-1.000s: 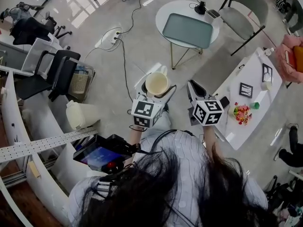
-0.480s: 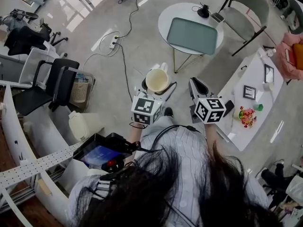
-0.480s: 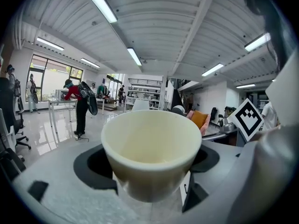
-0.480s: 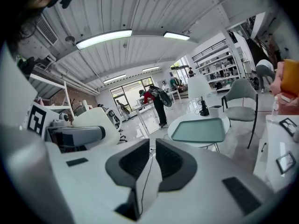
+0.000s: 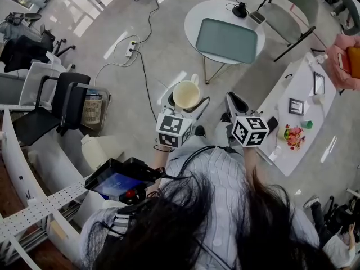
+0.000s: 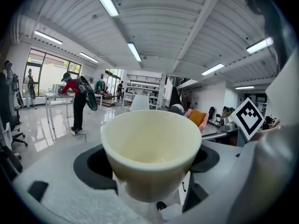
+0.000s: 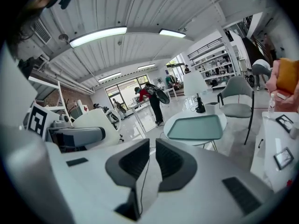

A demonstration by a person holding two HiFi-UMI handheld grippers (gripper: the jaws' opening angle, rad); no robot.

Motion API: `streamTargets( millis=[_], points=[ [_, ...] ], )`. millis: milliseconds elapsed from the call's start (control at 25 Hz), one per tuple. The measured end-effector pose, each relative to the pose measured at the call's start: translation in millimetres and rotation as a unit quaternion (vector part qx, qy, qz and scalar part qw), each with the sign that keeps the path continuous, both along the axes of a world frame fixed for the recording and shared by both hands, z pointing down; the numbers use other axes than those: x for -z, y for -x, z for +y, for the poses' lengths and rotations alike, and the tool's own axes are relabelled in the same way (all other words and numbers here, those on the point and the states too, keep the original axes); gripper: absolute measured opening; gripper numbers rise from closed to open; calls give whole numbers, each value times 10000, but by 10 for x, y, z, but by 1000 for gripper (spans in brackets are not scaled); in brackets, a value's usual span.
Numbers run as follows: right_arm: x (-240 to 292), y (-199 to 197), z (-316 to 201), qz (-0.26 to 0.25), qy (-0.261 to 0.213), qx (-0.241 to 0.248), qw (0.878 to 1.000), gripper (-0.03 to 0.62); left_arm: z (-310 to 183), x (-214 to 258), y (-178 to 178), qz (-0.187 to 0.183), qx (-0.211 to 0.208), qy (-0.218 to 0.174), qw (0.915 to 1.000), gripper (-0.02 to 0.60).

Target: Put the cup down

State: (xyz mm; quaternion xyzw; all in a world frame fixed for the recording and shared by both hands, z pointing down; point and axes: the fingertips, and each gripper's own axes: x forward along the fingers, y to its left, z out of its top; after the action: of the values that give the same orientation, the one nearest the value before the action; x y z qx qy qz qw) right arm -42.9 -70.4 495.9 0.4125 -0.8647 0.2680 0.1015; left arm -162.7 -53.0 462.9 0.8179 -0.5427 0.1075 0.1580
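Note:
A cream cup [image 5: 186, 95] [image 6: 152, 151] stands upright and empty between the jaws of my left gripper [image 5: 184, 101] [image 6: 152, 164], which is shut on it and holds it high above the floor. My right gripper [image 5: 234, 103] [image 7: 152, 160] is alongside to the right, its jaws nearly together with only a thin slit and nothing in them. Ahead of both grippers stands a round white table [image 5: 197, 14] [image 7: 174, 120] carrying a grey-green tray [image 5: 226, 40] [image 7: 195, 127].
A grey chair [image 5: 289, 16] [image 7: 238, 102] sits beyond the round table. A long white table [image 5: 298, 122] with small frames and a colourful object is at the right. A power strip and cables [image 5: 135, 44] lie on the floor. Black office chairs [image 5: 62, 97] stand at the left.
The view has shifted slightly; the round table and tray now sit a little nearer the grippers. The cup stays held in the left gripper, the right gripper unchanged.

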Motion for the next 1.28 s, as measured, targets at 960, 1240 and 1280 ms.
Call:
streamTargets(
  millis=[960,1240,1280],
  points=[
    [-336,-378,-1717,-69,434,-125,9990,58,-1696,-329,-356,-161,-132,354,9992,457],
    [-464,-485,-2098,-27,611,-138,9980,58,-2074,-487,-444,-172,-123,522,9984,457],
    [-478,-497,-2141,-29,635,-141,9979,58,-2123,-521,-461,-168,-131,558,9982,457]
  ],
)
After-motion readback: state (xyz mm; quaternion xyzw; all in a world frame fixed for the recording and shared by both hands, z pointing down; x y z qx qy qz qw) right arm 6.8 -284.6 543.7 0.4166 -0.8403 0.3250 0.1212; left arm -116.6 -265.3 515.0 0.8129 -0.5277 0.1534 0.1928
